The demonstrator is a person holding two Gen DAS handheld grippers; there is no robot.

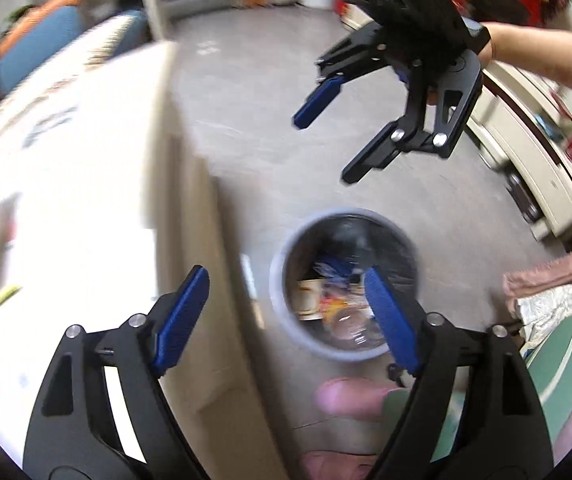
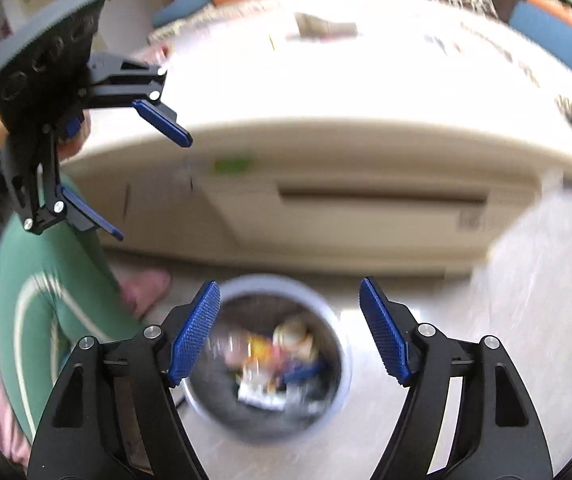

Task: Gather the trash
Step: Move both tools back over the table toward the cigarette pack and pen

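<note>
A round grey trash bin [image 1: 350,213] stands on the floor beside a white table [image 1: 85,200]. Mixed trash [image 1: 334,300] lies inside it: wrappers, a paper cup and something of clear plastic. My left gripper [image 1: 286,280] hangs above the bin, open, with nothing between its blue pads. My right gripper [image 1: 322,152] is higher and farther off in this view, also open and bare. In the right wrist view the right gripper [image 2: 290,284] looks down on the bin [image 2: 338,328] and its trash [image 2: 273,356]. The left gripper [image 2: 151,189] is at the left there, open.
The table's side has a drawer [image 2: 382,196], and papers [image 2: 322,26] lie on its top. A person in green clothes [image 2: 45,280] stands close to the bin, one pink slipper [image 2: 145,288] near it. A low cream cabinet [image 1: 534,152] stands across the grey floor.
</note>
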